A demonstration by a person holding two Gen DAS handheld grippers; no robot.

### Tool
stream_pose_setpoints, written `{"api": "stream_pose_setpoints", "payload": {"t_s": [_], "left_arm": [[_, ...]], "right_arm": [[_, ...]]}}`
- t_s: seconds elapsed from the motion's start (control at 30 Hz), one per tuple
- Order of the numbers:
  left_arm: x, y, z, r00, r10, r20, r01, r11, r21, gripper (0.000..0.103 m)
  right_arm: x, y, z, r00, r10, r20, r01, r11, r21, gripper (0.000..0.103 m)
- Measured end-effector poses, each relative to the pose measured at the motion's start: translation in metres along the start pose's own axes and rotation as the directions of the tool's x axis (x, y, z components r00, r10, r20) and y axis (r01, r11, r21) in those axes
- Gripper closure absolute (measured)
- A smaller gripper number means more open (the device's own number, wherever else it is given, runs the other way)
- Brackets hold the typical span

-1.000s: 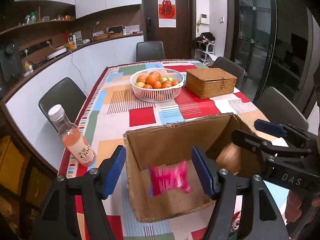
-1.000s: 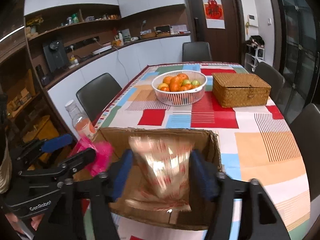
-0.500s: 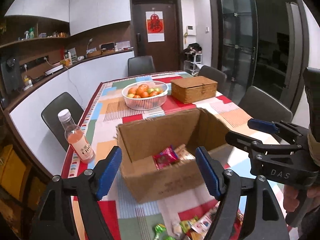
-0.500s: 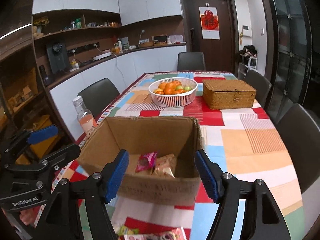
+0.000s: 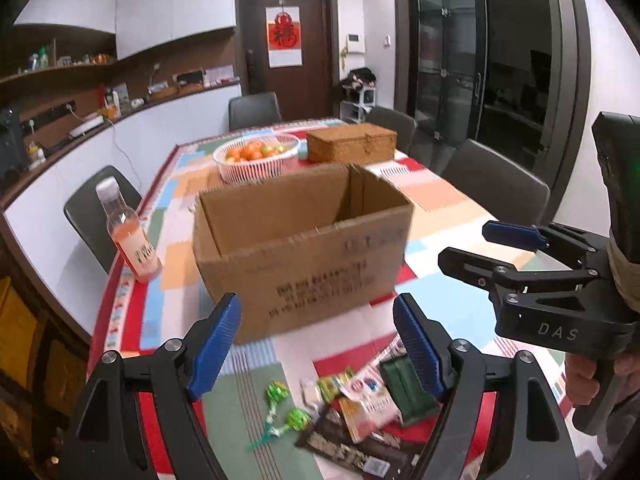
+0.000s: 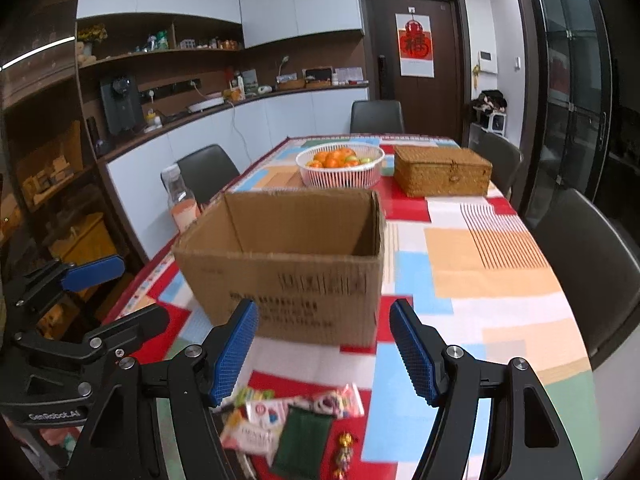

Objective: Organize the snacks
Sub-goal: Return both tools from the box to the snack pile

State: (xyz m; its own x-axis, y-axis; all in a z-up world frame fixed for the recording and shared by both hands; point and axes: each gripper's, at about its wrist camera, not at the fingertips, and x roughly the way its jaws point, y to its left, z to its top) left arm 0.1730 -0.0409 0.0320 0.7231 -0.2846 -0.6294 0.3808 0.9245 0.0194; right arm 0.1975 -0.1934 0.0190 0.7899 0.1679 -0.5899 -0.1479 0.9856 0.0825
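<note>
Both grippers empty above snack pile, cardboard box beyond.

Left gripper [image 5: 318, 350] jaws opening, nothing between; right gripper [image 6: 324, 350] wide, empty. Snack packets [image 5: 360, 404] lie lower centre; cardboard box [image 5: 304, 248] mid-frame on the table [image 6: 492, 280].

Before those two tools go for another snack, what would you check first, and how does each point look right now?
1. Left tool empty: ok, nothing between its opening jaws.
2. Right tool empty: ok, jaws apart.
3. Cardboard box open on top: ok.
4. Snack pile in front of the box: ok, packets remain on the tablecloth.
5. Bottle beside the box, upright and apart: ok.
6. Room left inside the box: cannot tell, its floor is hidden.
</note>
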Motion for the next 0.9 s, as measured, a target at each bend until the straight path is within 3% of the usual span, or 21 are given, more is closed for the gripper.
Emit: {"api": "stream_pose_setpoints", "payload": {"t_s": [0.37, 0.9], "left_arm": [[0.025, -0.012, -0.046, 0.984, -0.073, -0.163, 0.071, 0.997, -0.019, 0.025], [0.078, -0.021, -0.088, 0.935, -0.167, -0.314, 0.161, 0.986, -0.048, 0.026]], "right_arm": [[0.01, -0.001, -0.046, 0.989, 0.003, -0.149, 0.001, 1.0, 0.026, 0.034], [0.044, -0.015, -0.102, 0.939, -0.006, -0.344, 0.035, 0.996, 0.078, 0.034]]}}
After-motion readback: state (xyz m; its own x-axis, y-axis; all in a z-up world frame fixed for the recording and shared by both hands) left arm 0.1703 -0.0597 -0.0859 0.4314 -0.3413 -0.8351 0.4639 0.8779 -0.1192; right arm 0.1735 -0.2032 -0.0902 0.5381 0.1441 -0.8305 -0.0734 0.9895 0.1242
